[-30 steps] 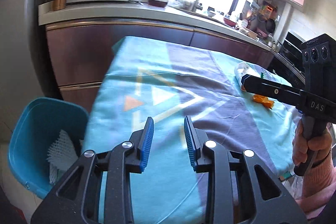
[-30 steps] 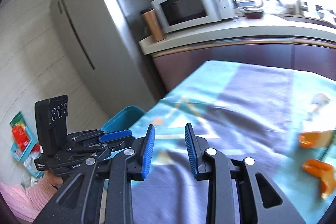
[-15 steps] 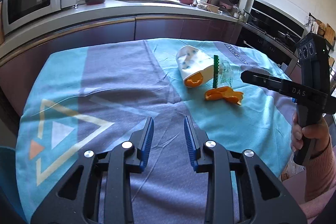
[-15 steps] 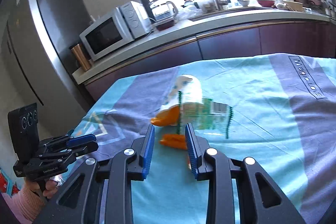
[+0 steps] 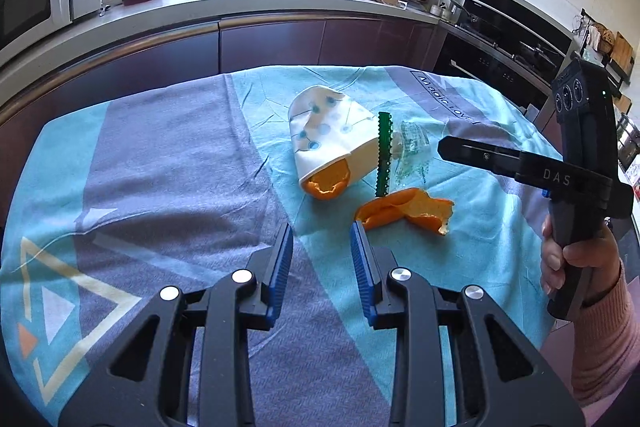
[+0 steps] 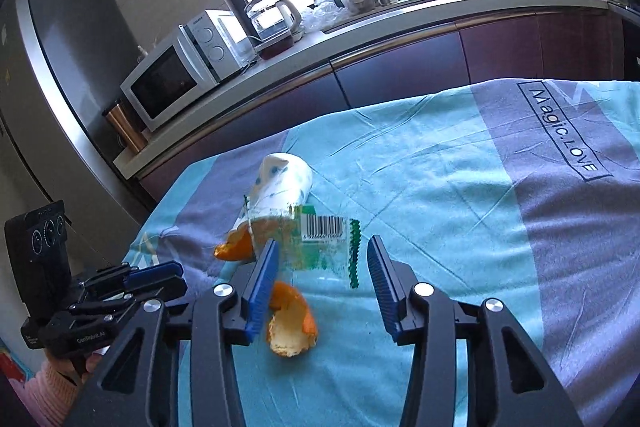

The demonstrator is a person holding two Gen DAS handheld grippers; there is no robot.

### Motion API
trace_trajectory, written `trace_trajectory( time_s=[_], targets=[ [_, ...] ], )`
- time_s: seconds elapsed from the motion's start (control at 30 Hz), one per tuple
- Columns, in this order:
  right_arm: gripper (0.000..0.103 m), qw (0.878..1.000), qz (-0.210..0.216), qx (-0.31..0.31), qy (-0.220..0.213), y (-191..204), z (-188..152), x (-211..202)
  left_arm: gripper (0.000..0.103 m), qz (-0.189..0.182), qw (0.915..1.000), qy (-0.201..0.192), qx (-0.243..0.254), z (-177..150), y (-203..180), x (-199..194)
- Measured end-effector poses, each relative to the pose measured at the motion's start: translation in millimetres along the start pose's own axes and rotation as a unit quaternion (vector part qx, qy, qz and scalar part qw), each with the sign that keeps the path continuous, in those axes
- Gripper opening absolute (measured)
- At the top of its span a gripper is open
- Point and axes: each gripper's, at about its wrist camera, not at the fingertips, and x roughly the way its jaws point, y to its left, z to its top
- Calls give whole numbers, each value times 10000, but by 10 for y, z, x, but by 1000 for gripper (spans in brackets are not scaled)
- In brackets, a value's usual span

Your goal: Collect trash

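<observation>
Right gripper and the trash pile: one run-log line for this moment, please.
right gripper: jaws opening, nothing gripped | clear wrapper ahead between fingers | paper cup on its side | loose orange peel | left gripper: open, empty

Paper cup point(image 5: 330, 131) lies on its side on the bench cloth, white with blue dots, somewhat crushed; orange peel point(image 5: 328, 185) sticks out of its mouth. Clear wrapper point(image 6: 322, 239) with green serrated edge and barcode lies touching the cup. Second peel point(image 5: 406, 213), curled, lies loose just beside the wrapper.
</observation>
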Motion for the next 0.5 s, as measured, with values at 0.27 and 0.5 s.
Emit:
trace_trajectory(
  time_s=[0.27, 0.5],
  targets=[
    [53, 9974, 557, 295, 352, -206, 71, 249, 31, -72, 9997, 206, 56, 142, -101, 271],
    [9, 9948, 892, 265, 414, -205, 35, 217, 32, -315, 9986, 422, 63, 118, -192, 445]
  ],
)
